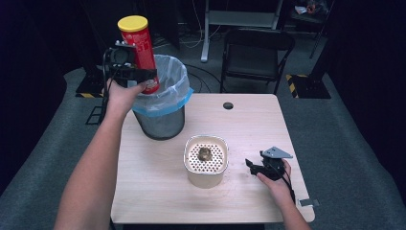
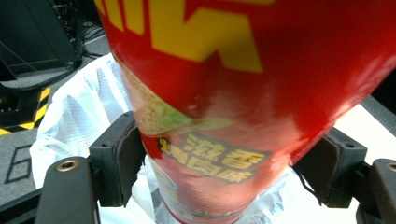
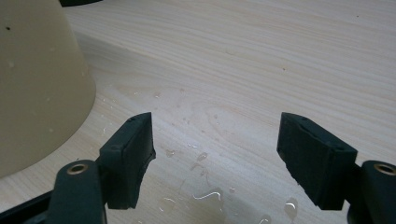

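High view is showing a light wooden table (image 1: 249, 124) with a person's two arms reaching in from the near side. The left gripper (image 1: 136, 73) is holding a tall red tube-shaped can with a yellow lid (image 1: 140, 50) up in the air, at the far left corner of the table. The can is standing almost upright and is hanging just over a round wire-mesh bin lined with a clear plastic bag (image 1: 163, 103). The bottom of the can is sitting near the bin's near left rim.

Left gripper view is showing the two black jaws pinching the red can (image 2: 243, 107) from both sides, with the white bag (image 2: 79, 116) of the bin just behind and below it.

Near the middle of the table, a cream bowl with a lid full of little holes (image 1: 206, 160) is standing. A small brown lump (image 1: 205, 153) is lying on top of the holes.

The right gripper (image 1: 253, 166) is resting low, just to the right of the cream bowl, apart from it. Right gripper view is showing its jaws spread wide with nothing between them. Small drops of water (image 3: 205, 191) are lying on the wood under the jaws, and the side of the cream bowl (image 3: 37, 88) is standing at the left.
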Motion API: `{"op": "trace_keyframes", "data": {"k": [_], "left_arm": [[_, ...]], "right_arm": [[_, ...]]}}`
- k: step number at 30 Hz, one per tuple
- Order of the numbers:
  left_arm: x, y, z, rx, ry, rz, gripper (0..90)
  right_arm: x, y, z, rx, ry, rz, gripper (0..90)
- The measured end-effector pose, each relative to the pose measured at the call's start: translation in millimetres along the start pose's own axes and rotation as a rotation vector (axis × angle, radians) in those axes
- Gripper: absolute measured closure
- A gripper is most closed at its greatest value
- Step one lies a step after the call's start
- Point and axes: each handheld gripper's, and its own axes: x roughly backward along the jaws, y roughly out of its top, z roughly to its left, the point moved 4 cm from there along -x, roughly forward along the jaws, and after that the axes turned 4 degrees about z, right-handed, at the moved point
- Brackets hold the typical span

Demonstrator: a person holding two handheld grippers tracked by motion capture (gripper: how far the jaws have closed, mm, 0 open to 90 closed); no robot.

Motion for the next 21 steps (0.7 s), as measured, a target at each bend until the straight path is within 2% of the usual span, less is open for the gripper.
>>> {"op": "trace_keyframes", "data": {"k": [4, 7, 9, 10, 11, 12, 13, 14, 21], "left_arm": [[-5.7, -1.3, 5.1, 0.014, 0.019, -0.007, 23.1], [-9.6, -1.6, 9.2, 0.025, 0.017, -0.010, 23.1], [-12.5, -2.8, 11.3, 0.015, 0.043, -0.003, 23.1], [-12.5, -2.8, 11.3, 0.015, 0.043, -0.003, 23.1], [-15.4, -4.5, 14.6, 0.026, 0.052, -0.005, 23.1], [-15.4, -4.5, 14.6, 0.026, 0.052, -0.005, 23.1], [-19.3, -7.1, 18.0, 0.056, 0.040, -0.001, 23.0], [-21.1, -9.0, 19.2, 0.066, 0.033, 0.008, 23.0], [-30.6, -14.7, 23.9, 0.057, 0.044, 0.038, 22.9]], "right_arm": [[-0.8, -0.4, 1.9, 0.001, 0.006, 0.004, 26.9], [-1.7, -0.2, 2.6, -0.001, 0.007, 0.001, 27.1], [-1.8, -0.4, 2.7, 0.010, 0.011, 0.004, 27.1], [-2.2, -0.5, 3.9, 0.005, 0.017, 0.004, 27.2], [-2.5, -0.7, 3.9, 0.006, 0.013, 0.006, 27.2], [-2.5, -0.7, 3.9, 0.006, 0.013, 0.006, 27.2], [-3.3, -0.6, 4.3, 0.009, 0.011, 0.008, 27.2], [-3.2, -0.7, 4.0, 0.018, 0.011, 0.009, 27.2], [-3.5, -0.4, 4.5, 0.012, 0.016, 0.005, 27.4]]}}
